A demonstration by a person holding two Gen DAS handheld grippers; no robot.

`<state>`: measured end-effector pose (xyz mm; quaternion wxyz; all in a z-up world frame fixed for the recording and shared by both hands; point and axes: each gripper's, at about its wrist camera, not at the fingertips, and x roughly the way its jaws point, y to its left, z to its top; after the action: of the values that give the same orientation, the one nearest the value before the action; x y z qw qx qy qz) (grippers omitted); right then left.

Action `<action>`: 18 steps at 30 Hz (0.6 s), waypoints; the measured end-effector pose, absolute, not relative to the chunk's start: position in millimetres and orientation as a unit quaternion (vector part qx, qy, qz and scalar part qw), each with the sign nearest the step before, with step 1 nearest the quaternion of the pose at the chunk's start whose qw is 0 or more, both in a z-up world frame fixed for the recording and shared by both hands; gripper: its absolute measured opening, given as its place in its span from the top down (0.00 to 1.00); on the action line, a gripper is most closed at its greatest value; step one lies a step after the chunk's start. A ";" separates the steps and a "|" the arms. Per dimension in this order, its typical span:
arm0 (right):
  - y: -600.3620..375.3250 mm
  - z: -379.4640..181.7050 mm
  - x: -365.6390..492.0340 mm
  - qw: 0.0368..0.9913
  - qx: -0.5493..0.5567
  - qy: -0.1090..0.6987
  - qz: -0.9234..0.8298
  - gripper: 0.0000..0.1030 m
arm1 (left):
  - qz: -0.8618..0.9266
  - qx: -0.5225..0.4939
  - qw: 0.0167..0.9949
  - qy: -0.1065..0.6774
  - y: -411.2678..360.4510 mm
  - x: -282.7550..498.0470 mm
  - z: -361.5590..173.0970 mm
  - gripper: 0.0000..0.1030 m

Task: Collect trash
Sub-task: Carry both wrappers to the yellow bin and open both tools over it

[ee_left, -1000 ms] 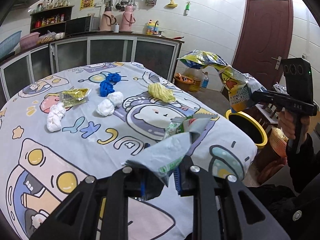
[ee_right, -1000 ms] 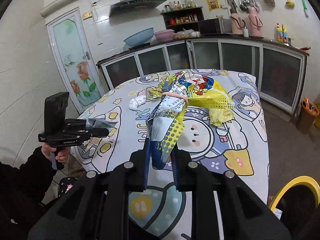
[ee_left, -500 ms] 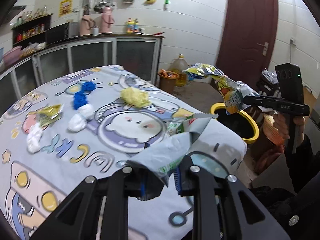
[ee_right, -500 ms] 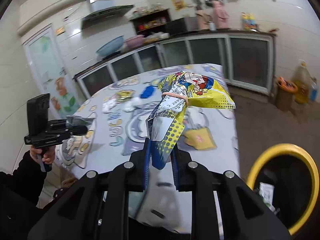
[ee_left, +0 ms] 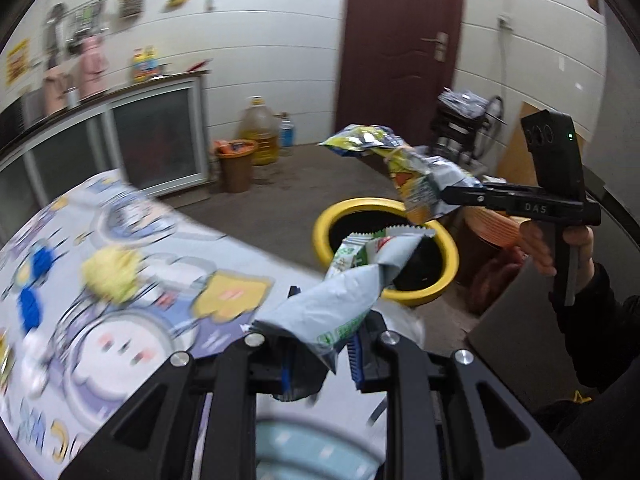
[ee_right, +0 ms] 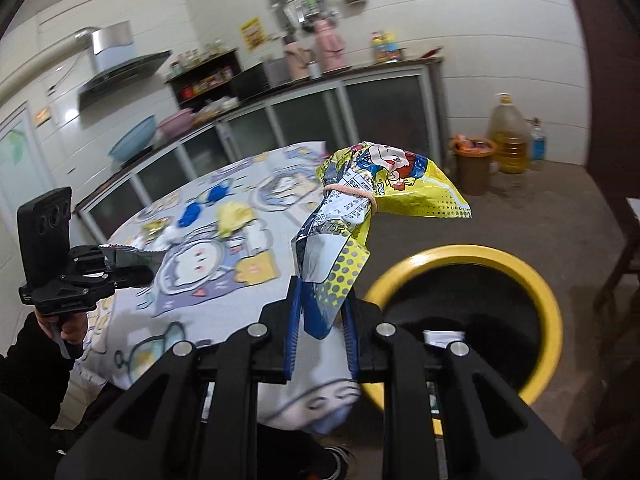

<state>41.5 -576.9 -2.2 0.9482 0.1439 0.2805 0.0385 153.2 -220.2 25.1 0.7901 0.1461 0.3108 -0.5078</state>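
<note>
My left claw [ee_left: 320,354] is clamped on a grey-green wrapper [ee_left: 348,280]; my right claw [ee_right: 320,332] pinches a yellow snack bag [ee_right: 360,208] tied with a rubber band. Both hang near the yellow-rimmed bin [ee_right: 548,292] beside the surface [ee_right: 208,280]. I judge this the carry-to-bin step; next, centre each over the mouth and release. Crumpled scraps remain on the surface.

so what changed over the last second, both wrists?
Both grippers swung from over the table toward the yellow-rimmed bin, which now sits just beyond both wrappers. Unchanged: left gripper clamped on the grey-green wrapper, right gripper clamped on the yellow snack bag; nothing released. Crumpled trash remains on the table.
</note>
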 end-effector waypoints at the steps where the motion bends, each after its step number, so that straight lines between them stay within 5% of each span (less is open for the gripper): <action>1: -583.8 -4.2 38.0 0.948 0.148 0.281 0.030 0.81 | -0.517 0.150 0.784 0.309 -233.8 153.0 24.8 0.81; 18: -651.3 -73.8 35.8 0.914 0.188 0.352 -0.080 0.81 | -0.565 0.187 0.730 0.336 -409.0 158.7 -19.4 0.81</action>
<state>35.8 -651.3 -73.8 0.9136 0.1875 0.3518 -0.0798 158.7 -409.0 -19.4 0.7303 0.1871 0.3356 -0.5648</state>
